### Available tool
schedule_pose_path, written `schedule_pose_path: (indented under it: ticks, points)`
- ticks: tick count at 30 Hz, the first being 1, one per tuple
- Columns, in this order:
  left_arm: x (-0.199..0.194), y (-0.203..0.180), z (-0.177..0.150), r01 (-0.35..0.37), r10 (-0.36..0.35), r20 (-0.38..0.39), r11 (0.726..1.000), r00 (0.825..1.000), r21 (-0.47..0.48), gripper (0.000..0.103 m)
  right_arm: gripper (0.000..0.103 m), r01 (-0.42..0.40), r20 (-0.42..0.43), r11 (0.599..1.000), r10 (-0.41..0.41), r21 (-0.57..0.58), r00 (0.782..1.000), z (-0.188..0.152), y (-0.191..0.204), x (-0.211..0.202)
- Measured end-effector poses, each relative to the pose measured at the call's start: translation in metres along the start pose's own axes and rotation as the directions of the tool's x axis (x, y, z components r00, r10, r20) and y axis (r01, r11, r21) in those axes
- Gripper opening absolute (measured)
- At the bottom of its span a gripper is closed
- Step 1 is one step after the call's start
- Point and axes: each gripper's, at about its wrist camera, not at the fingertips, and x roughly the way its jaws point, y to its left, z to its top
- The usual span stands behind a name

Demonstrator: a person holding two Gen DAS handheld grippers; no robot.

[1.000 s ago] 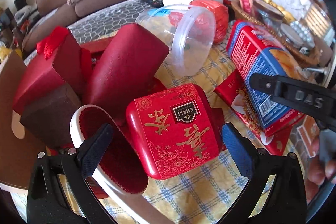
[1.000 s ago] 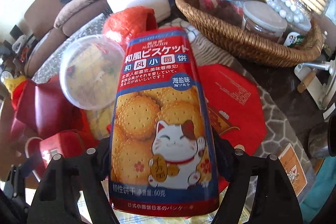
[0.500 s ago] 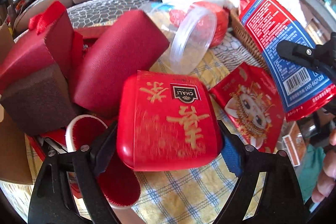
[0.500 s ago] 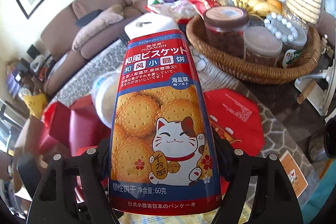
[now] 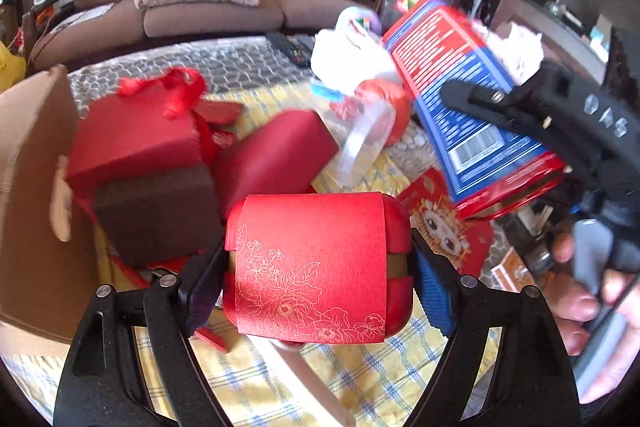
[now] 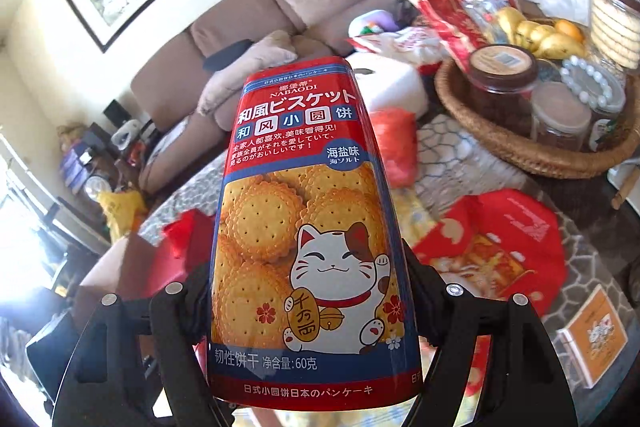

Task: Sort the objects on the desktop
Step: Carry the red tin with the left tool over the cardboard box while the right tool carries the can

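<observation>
A: What is the left hand-held gripper [image 5: 316, 267] holding?

B: A red tin [image 5: 316, 263] wrapped in a paper sleeve with gold flower line-work. Its jaws are closing, and the blue pads [image 5: 434, 287] press on the tin's two sides. The tin is lifted clear of the worktop [image 5: 360, 367] with its yellow checked cloth, and the gripper points steeply downward over it.

A: And the right one?

B: The right hand-held gripper [image 6: 312, 291] clamps a tall blue and red biscuit box [image 6: 308, 239] printed with a waving cat and round crackers. The black fingers [image 6: 424, 291] sit against the box's lower sides, and the box points up and away from the camera, tilted above the worktop rather than resting on it.

A: Can you see that from the other side?

B: Yes. In the left wrist view the same box hangs at the upper right, barcode side showing, with one black finger laid across it. A person's hand [image 5: 588, 303] wraps the handle at the right edge.

A: What lies below?

B: Red gift boxes [image 5: 136, 139] and a dark brown box [image 5: 156, 215] beside a cardboard carton [image 5: 32, 195] on the left, a clear plastic tub [image 5: 364, 139] on its side further back, and a red packet [image 5: 444, 239] just beside the tin. The right wrist view shows a wicker basket [image 6: 532, 151] of jars at the far right.
</observation>
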Motion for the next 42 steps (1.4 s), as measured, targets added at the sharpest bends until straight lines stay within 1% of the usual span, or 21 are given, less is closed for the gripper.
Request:
schedule_pose_path:
  ticks: [3, 7, 12, 15, 18, 20, 22, 25, 29, 30, 32, 34, 38, 42]
  points:
    - [-0.041, 0.023, 0.006, 0.007, -0.003, 0.084, 0.999, 0.996, -0.045, 0.081, 0.078, -0.042, 0.008, 0.998, 0.042, -0.045, 0.999, -0.003, 0.028, 0.002]
    - [-0.088, 0.062, 0.011, -0.011, 0.033, 0.178, 0.993, 0.984, -0.121, 0.081, 0.078, -0.096, -0.003, 0.992, 0.096, -0.08, 0.995, -0.014, 0.065, 0.01]
    - [-0.129, 0.118, 0.015, -0.076, 0.131, 0.256, 0.974, 0.958, -0.214, 0.081, 0.078, -0.163, -0.059, 0.981, 0.158, -0.104, 0.986, -0.032, 0.108, 0.033]
    - [-0.145, 0.154, 0.012, -0.1, 0.177, 0.282, 0.958, 0.943, -0.267, 0.081, 0.078, -0.203, -0.079, 0.97, 0.194, -0.133, 0.978, -0.046, 0.142, 0.038]
    - [-0.149, 0.188, 0.008, -0.119, 0.212, 0.279, 0.942, 0.937, -0.315, 0.081, 0.078, -0.256, -0.101, 0.952, 0.242, -0.166, 0.965, -0.06, 0.176, 0.044]
    - [-0.147, 0.21, 0.003, -0.116, 0.218, 0.272, 0.931, 0.937, -0.347, 0.081, 0.078, -0.281, -0.111, 0.944, 0.265, -0.175, 0.958, -0.068, 0.195, 0.048]
    - [-0.145, 0.227, -0.003, -0.136, 0.237, 0.25, 0.921, 0.939, -0.365, 0.081, 0.078, -0.303, -0.129, 0.934, 0.283, -0.189, 0.951, -0.079, 0.216, 0.054]
    - [-0.141, 0.244, -0.011, -0.178, 0.27, 0.213, 0.911, 0.939, -0.372, 0.081, 0.078, -0.313, -0.162, 0.925, 0.283, -0.214, 0.945, -0.096, 0.241, 0.068]
    - [-0.138, 0.252, -0.022, -0.194, 0.281, 0.188, 0.904, 0.941, -0.381, 0.081, 0.078, -0.329, -0.191, 0.911, 0.287, -0.249, 0.939, -0.116, 0.271, 0.081]
    - [-0.135, 0.254, -0.024, -0.202, 0.286, 0.176, 0.901, 0.942, -0.383, 0.081, 0.079, -0.322, -0.182, 0.91, 0.282, -0.26, 0.942, -0.119, 0.274, 0.082]
    - [-0.133, 0.252, -0.027, -0.207, 0.286, 0.16, 0.9, 0.945, -0.384, 0.081, 0.079, -0.287, -0.152, 0.909, 0.252, -0.301, 0.956, -0.123, 0.283, 0.082]
    - [-0.13, 0.253, -0.031, -0.219, 0.294, 0.152, 0.899, 0.944, -0.38, 0.081, 0.079, -0.262, -0.132, 0.911, 0.231, -0.317, 0.964, -0.126, 0.286, 0.082]
    - [-0.134, 0.253, -0.03, -0.255, 0.332, 0.157, 0.891, 0.93, -0.375, 0.081, 0.079, -0.236, -0.096, 0.908, 0.216, -0.347, 0.972, -0.127, 0.29, 0.08]
    - [-0.141, 0.26, -0.029, -0.273, 0.359, 0.165, 0.878, 0.919, -0.393, 0.081, 0.079, -0.232, -0.099, 0.896, 0.21, -0.378, 0.973, -0.135, 0.299, 0.08]
